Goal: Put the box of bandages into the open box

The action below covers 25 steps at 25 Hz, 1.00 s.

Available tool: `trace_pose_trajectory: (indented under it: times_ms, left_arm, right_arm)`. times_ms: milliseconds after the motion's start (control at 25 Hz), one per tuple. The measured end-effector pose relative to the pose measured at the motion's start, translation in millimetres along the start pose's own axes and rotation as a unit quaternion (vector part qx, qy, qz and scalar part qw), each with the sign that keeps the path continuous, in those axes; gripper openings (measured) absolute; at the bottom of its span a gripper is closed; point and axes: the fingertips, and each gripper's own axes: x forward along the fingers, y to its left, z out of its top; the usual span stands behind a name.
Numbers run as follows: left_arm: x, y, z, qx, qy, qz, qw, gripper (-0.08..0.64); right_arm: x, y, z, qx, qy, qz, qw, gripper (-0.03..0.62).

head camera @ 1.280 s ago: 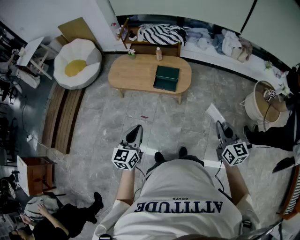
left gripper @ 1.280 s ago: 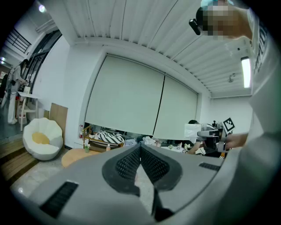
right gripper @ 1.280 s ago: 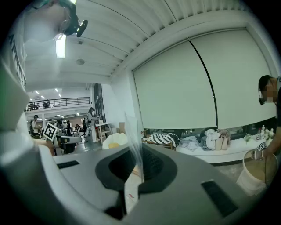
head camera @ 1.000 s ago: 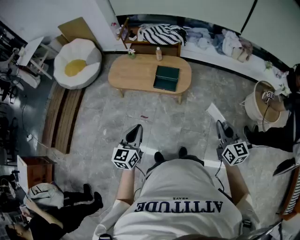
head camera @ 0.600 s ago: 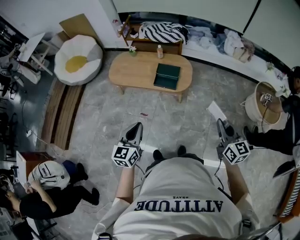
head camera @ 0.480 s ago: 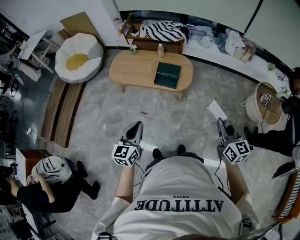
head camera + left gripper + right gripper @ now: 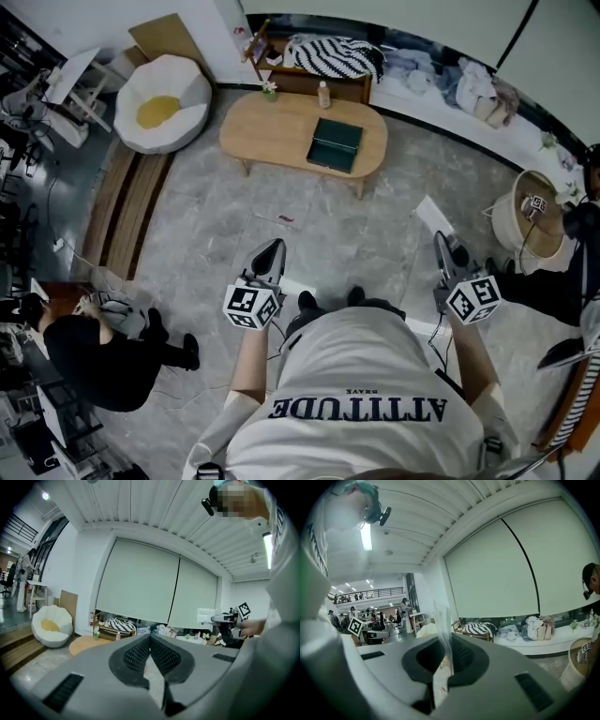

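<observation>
Box of bandages (image 7: 432, 217), thin white pack clamped edge-on in closed right gripper (image 7: 441, 246), above floor, left gripper (image 7: 276, 247) jaws together, empty, dark green box (image 7: 335, 145) on oval wooden table (image 7: 272, 131) well ahead.

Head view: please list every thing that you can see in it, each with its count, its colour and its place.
coffee table: one, light wood, top centre
green box: one, dark, on the table's right part
bottle: one, pale, at the table's far edge
beanbag seat: one, white with a yellow middle, top left
striped cloth: one, black and white, behind the table
round basket: one, beige, right side
crouching person: one, in black, lower left
second person: one, in black, right edge
flat white box: one, held in the right gripper
left gripper: grey, jaws together, empty
right gripper: grey, closed on the flat white box
</observation>
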Motion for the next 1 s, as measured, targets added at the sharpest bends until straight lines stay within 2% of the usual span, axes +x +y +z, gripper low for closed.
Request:
trace_pose_trajectory:
  times_ms: [600,1000]
  left_arm:
    - [21.7,-39.5,-3.3,0.009,0.004,0.03,0.9995,0.021]
    - [32.1,-36.5,-2.0,0.009,0.003,0.04,0.9991,0.021]
  right_arm:
    - [-1.4,-41.3,3.2,-0.001,0.006,0.043,0.999,0.026]
    - [9.3,-53.6,1.9,0.004,0.008,0.048,0.999,0.026]
